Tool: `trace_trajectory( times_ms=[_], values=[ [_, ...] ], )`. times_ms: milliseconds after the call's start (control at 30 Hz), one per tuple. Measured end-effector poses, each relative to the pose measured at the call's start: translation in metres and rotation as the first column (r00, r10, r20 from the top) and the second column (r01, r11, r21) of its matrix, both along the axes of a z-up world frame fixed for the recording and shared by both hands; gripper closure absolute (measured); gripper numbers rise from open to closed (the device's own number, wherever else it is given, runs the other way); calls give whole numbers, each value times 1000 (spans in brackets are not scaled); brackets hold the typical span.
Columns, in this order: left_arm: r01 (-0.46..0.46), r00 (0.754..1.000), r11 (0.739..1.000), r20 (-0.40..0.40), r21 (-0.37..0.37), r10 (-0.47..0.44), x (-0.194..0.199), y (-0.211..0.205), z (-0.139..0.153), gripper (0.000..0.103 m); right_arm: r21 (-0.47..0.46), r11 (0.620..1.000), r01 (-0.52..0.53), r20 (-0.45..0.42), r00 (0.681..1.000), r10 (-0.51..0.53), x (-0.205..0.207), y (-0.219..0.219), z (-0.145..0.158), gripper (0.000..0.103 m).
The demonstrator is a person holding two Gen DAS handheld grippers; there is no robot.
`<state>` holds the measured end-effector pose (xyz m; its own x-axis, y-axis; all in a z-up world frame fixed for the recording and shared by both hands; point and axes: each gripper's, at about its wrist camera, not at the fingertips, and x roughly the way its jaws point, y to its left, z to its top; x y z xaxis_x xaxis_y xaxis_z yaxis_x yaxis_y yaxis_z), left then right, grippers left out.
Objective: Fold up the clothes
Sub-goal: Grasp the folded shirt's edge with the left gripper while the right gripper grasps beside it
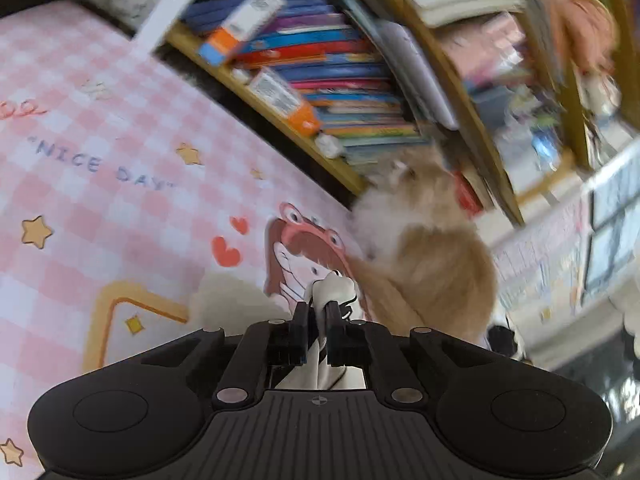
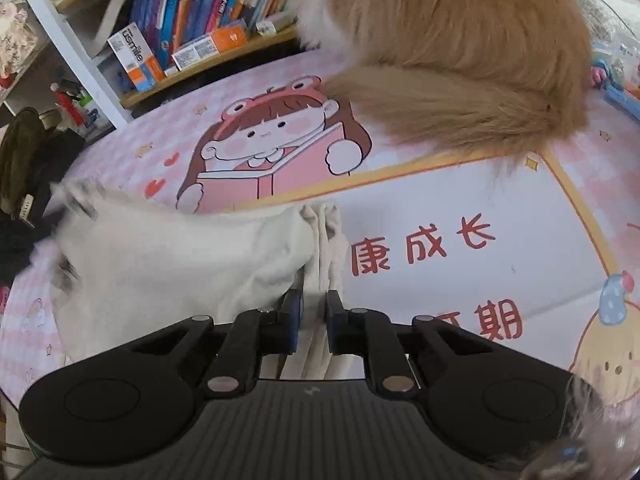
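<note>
- Black left gripper [image 1: 318, 312] filled the bottom of its view, fingers [image 1: 299, 320] clamped tight on a bunched bit of white cloth [image 1: 332, 286] with dark stripes.
- Right gripper [image 2: 312, 304] was pinching too, its fingers [image 2: 334, 308] pressed on a gathered fold of the cream garment [image 2: 180, 264].
- That garment spread leftward from the right gripper, lying over the pink checked mat [image 2: 460, 208] on the surface; its far left edge was blurred.
- Whether both grippers held the same piece, I could not tell.
- Just beyond the cloth, a fluffy ginger-and-white cat [image 2: 460, 40] sat on the mat, its tail [image 2: 440, 112] trailing across the cartoon girl [image 2: 272, 136] printed there.
- In the left view the cat [image 1: 432, 248] showed just past the pinched cloth, though smeared.
- Behind everything, a wooden bookshelf [image 1: 280, 108] packed with colourful books [image 1: 344, 80] and small boxes edged the surface.
</note>
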<state>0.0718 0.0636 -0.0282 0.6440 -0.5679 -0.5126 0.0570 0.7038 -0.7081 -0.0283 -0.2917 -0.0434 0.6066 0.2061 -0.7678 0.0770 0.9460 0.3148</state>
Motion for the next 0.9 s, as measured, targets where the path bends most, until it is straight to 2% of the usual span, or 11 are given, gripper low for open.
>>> trace_trajectory(
  times_ms=[67, 233, 433, 500, 533, 567, 633, 700, 733, 800, 900],
  values=[
    [-34, 996, 996, -77, 83, 41, 13, -3, -12, 96, -3, 1000, -4, 2, 1000, 4, 1, 2, -1, 90],
    [-71, 995, 994, -65, 78, 76, 10, 9, -8, 85, 6, 1000, 3, -1, 1000, -3, 1, -1, 1, 88],
    [113, 993, 973, 0, 199, -115, -26, -2, 0, 70, 165, 981, 98, 29, 994, -104, -15, -19, 16, 77],
    [141, 989, 963, 8, 230, -146, -34, -8, -4, 76, 203, 974, 98, 17, 994, -104, -14, -18, 16, 71],
    [154, 987, 957, 12, 245, -162, -39, -10, -6, 100, 204, 975, 92, 3, 995, -95, -12, -15, 15, 71],
    [132, 989, 973, 35, 189, -141, -46, -3, -1, 100, 204, 975, 87, -12, 996, -86, -9, -12, 14, 72],
    [79, 993, 996, 80, 50, -83, -62, 14, 9, 100, 145, 987, 66, -28, 998, -63, -5, -3, 11, 92],
    [39, 996, 999, 81, -25, -37, -76, 27, 16, 103, 127, 989, 72, -19, 997, -70, -5, -2, 10, 93],
    [33, 997, 999, 70, -16, -32, -82, 31, 15, 103, 135, 988, 77, -15, 997, -75, -7, -4, 10, 93],
    [30, 999, 995, 12, 94, -32, -82, 32, 3, 103, 141, 987, 71, -12, 997, -70, -9, -5, 8, 93],
    [-5, 1000, 989, -23, 148, 9, -74, 36, -10, 103, 140, 988, 65, -11, 998, -65, -8, -5, 4, 93]
  ],
)
